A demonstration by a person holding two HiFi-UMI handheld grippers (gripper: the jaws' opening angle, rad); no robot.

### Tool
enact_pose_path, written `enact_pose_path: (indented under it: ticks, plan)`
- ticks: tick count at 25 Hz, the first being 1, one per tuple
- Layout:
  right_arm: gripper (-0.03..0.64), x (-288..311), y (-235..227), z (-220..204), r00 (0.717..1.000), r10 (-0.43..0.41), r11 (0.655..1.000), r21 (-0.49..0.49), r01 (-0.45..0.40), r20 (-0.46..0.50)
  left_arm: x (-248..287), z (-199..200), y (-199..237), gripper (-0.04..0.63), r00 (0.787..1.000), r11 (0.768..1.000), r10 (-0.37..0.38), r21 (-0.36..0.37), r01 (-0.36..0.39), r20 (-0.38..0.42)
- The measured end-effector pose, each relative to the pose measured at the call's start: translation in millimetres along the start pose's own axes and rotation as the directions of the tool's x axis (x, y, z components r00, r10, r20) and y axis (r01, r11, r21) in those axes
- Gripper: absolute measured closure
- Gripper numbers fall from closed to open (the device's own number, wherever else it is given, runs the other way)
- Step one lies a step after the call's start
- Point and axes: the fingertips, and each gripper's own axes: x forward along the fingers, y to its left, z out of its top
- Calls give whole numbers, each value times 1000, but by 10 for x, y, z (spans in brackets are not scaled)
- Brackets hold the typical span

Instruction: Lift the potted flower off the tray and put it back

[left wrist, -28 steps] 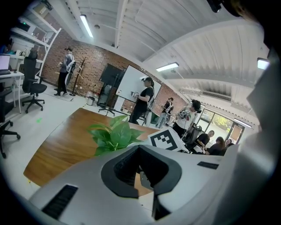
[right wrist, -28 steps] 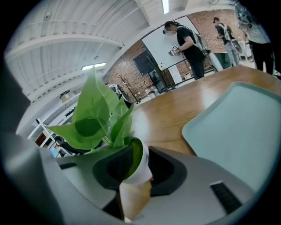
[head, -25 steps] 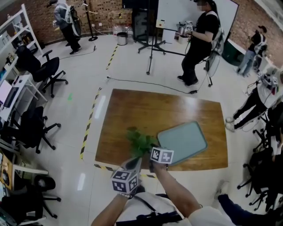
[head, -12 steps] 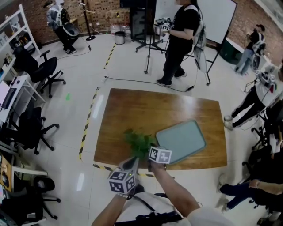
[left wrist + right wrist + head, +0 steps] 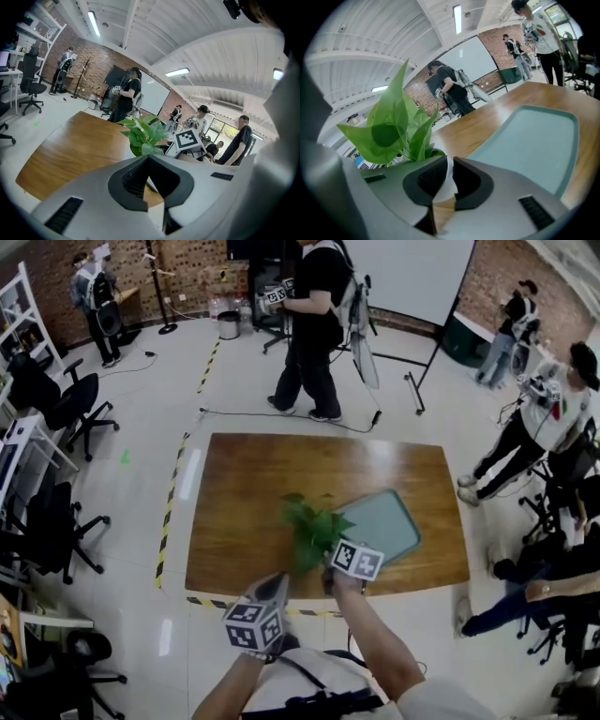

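Observation:
The potted flower has broad green leaves and a white pot. My right gripper is shut on the pot's white rim; its jaws have just been closing on that rim. The plant hangs at the left corner of the pale green tray, and its leaves overlap the tray's edge. In the head view the leaves hide the pot, so I cannot tell whether it touches anything. The tray lies bare to the right. My left gripper stays near the table's front edge, shut and holding nothing. From the left gripper I see the plant ahead.
The wooden table stands on a light floor with yellow-black tape along its left side. A person in black walks behind the table, and others stand or sit at the right. Office chairs line the left.
My right gripper has carried the plant to the right, up to the tray's left corner. The left gripper has kept its place. The person in black behind the table has walked left.

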Motion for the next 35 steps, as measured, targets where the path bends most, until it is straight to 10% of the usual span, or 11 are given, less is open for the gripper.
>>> enact_pose_path:
  ticks: [14,35]
  plan:
    - [571,-470,-1233,160,977,-209,974,93,205,33,267,-77,-301,598,996,997,-68,18,69,-54]
    - [531,-883,-1321,372,972,-192,975,136,173,134,345,-170,-451,598,994,996,-85,16,86,-75]
